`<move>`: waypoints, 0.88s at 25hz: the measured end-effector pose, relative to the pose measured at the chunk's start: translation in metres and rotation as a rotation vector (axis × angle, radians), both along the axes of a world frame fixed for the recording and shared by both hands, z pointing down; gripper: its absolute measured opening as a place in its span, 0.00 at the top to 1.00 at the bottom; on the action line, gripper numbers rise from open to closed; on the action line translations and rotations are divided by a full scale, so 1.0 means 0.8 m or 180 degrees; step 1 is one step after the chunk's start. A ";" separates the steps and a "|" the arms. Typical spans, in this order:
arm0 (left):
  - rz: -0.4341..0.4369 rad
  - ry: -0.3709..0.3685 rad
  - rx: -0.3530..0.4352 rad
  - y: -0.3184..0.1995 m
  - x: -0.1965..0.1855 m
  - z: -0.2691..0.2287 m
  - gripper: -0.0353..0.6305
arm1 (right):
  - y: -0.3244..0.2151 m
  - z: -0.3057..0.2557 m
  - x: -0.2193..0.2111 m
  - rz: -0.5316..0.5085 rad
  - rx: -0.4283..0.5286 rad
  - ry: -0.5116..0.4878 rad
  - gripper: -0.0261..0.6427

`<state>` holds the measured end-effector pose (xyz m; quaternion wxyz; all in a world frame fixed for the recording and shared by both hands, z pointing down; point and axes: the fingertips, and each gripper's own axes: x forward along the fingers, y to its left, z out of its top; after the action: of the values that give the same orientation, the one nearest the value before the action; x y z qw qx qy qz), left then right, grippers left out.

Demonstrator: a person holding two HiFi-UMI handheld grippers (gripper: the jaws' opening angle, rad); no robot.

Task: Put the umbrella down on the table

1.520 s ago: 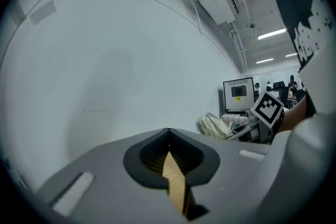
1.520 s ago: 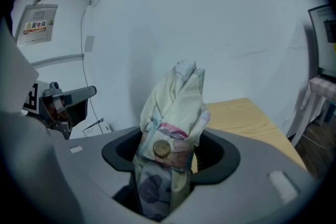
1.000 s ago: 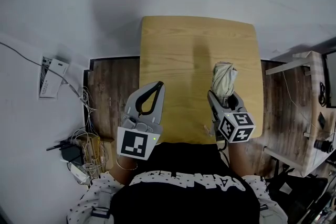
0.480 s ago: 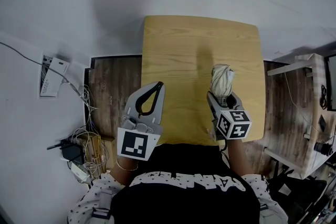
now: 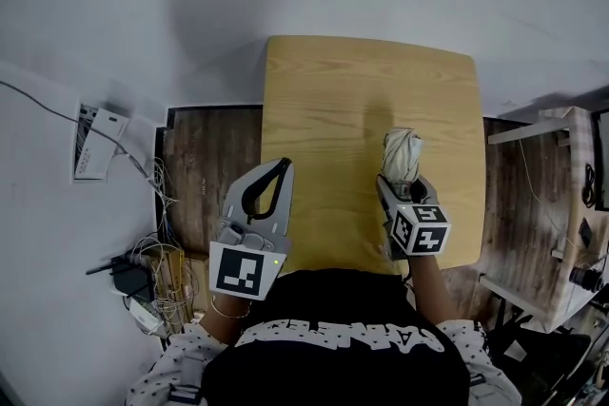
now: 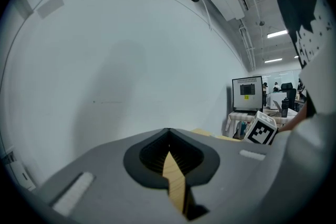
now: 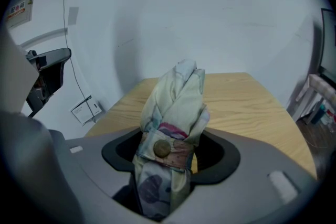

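You wear a black top [image 5: 333,328] with pale lettering [image 5: 335,332] across it, white sleeves [image 5: 171,368] speckled with dark dots, and a thin wrist band [image 5: 225,306]. Your left gripper [image 5: 283,164] and right gripper [image 5: 401,184] are grey; each bears a white cube [image 5: 240,269] with black square markers.

Little of the print around me can be read. White block letters run across my black shirt [image 5: 328,335] at the bottom of the head view, upside down and creased, so I cannot spell them out. The left marker cube [image 5: 240,270] and the right marker cube [image 5: 422,229] carry black-and-white square codes, no letters. In the right gripper view a wall label [image 7: 20,7] at upper left has red print too small to read, and a white card [image 7: 87,109] lower down bears tiny lines. In the left gripper view a monitor [image 6: 247,94] at right shows an illegible yellow tag.
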<state>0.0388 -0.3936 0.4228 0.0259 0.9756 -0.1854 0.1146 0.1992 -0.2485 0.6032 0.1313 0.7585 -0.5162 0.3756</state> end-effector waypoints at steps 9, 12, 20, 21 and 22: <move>-0.0034 -0.0028 -0.0016 -0.016 0.004 0.006 0.95 | -0.005 0.020 0.008 0.0026 -0.0156 -0.0031 0.53; -0.0037 -0.0039 -0.0015 -0.018 0.004 0.007 0.95 | -0.004 0.026 0.010 0.0042 -0.0205 -0.0038 0.52; -0.0154 -0.0046 -0.0032 -0.028 -0.004 0.009 0.95 | -0.005 0.034 0.011 0.0058 -0.0281 -0.0067 0.52; -0.0148 -0.0036 -0.0025 -0.028 -0.004 0.009 0.95 | -0.005 0.035 0.012 0.0062 -0.0290 -0.0069 0.52; -0.0142 -0.0021 -0.0016 -0.028 -0.004 0.008 0.95 | -0.005 0.036 0.012 0.0066 -0.0299 -0.0072 0.52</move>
<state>0.0354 -0.4163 0.4289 0.0304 0.9708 -0.2068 0.1177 0.2090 -0.2528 0.6323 0.1570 0.7525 -0.4915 0.4093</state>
